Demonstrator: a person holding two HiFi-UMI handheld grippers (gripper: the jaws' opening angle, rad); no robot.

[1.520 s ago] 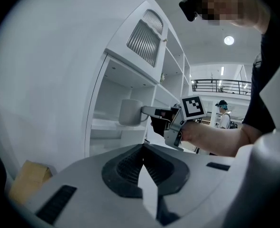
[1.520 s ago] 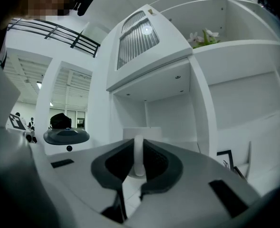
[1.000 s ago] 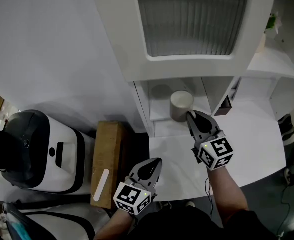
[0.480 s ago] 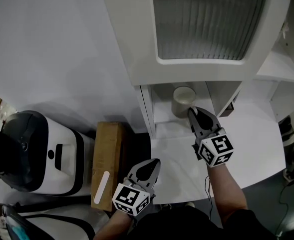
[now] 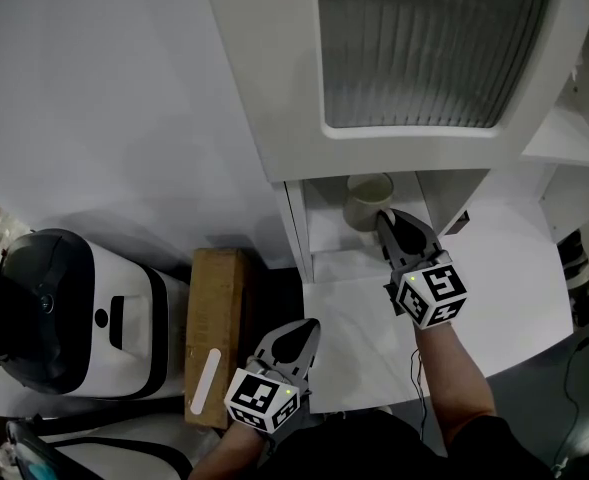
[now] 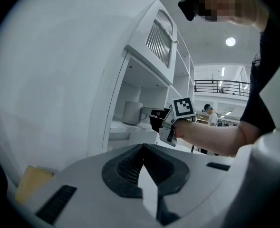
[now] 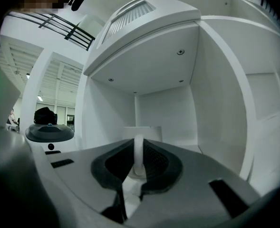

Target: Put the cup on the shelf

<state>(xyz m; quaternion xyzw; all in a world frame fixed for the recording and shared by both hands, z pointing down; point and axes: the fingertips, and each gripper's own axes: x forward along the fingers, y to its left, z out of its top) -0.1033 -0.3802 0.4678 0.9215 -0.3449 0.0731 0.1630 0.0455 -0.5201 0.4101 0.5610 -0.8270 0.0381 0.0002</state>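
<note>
Fingers [image 7: 161, 164] of the right gripper [image 5: 386, 222] are pinching the thin handle [image 7: 138, 152] of the cup, one on each side of it. Straight ahead of these fingers, the tall white cabinet [image 5: 274, 78] is filling the view, with its ribbed door panel overhanging from above. Below and behind the fingers, the white worktop [image 5: 494, 268] is spreading out. Just under and ahead of the fingertips, the shelf [image 5: 326, 230] is lying open inside the cabinet's lower compartment. The cup [image 5: 367, 200] is sitting upright directly beyond the fingertips, already inside that compartment and over the shelf board, its long axis standing vertical and its handle pointing back toward the gripper. Whether its base is touching the board cannot be told. Judging from this, what remains is lowering the cup straight down, then spreading the fingers. The left gripper [image 5: 299, 336] is hanging well behind and to the left, far from the cup, its fingers [image 6: 125, 167] pressing together on nothing.
</note>
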